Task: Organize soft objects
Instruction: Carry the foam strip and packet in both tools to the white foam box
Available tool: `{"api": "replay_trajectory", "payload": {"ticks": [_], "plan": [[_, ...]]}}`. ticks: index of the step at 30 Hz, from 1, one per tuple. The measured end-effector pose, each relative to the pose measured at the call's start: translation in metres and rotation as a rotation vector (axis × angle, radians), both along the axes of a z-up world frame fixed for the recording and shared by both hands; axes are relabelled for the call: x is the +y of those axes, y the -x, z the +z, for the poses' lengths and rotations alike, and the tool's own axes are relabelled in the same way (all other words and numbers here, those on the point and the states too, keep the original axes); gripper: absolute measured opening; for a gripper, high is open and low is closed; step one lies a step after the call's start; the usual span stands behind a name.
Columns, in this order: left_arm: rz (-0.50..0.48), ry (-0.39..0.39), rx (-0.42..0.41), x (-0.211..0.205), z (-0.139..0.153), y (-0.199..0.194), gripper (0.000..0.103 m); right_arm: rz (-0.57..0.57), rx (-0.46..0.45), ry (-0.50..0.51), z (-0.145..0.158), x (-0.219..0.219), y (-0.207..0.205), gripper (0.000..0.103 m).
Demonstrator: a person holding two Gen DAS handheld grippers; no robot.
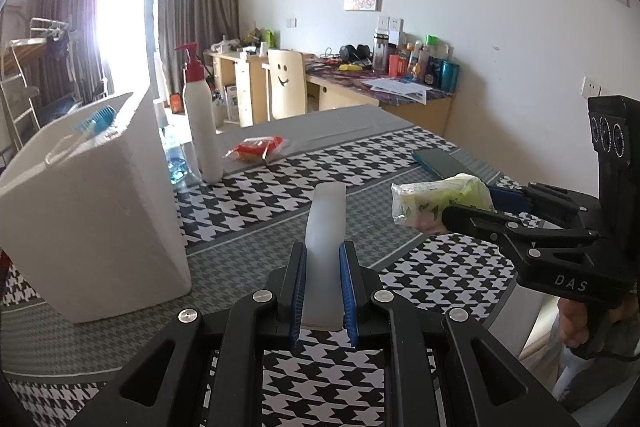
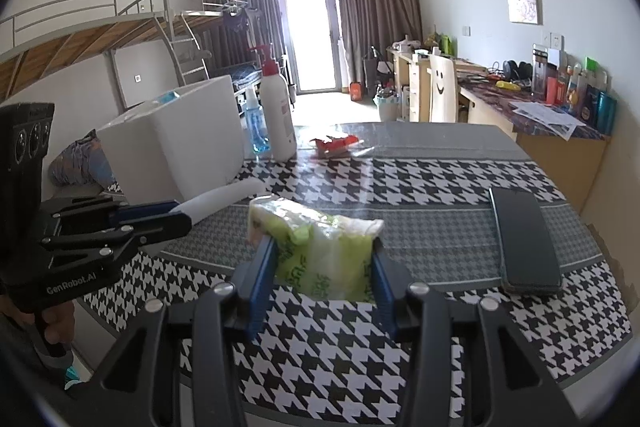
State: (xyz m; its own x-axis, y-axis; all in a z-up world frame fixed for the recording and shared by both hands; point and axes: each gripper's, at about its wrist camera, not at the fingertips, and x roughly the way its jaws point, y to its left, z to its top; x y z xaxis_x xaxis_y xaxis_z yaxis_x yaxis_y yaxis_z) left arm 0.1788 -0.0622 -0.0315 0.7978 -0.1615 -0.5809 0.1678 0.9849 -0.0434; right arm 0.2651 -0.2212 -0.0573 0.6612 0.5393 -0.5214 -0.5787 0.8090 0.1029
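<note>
Fingers (image 1: 346, 279) over white foam strip (image 1: 326, 227) — its near end hidden

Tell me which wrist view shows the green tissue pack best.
The right wrist view: the green tissue pack fills the centre, pinched between the right gripper fingers, print facing the lens. The left wrist view shows it only side-on at the right, partly covered by that gripper's finger.
</note>
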Motion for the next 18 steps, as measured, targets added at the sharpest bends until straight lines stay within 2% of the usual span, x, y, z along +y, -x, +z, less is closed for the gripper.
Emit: {"api": "replay_trajectory", "payload": {"ticks": [18], "plan": [[0.056, -0.024, -0.038, 0.016, 0.014, -0.002, 0.018, 0.012, -0.017, -0.036, 0.014, 0.011, -0.009, 0.050]]}}
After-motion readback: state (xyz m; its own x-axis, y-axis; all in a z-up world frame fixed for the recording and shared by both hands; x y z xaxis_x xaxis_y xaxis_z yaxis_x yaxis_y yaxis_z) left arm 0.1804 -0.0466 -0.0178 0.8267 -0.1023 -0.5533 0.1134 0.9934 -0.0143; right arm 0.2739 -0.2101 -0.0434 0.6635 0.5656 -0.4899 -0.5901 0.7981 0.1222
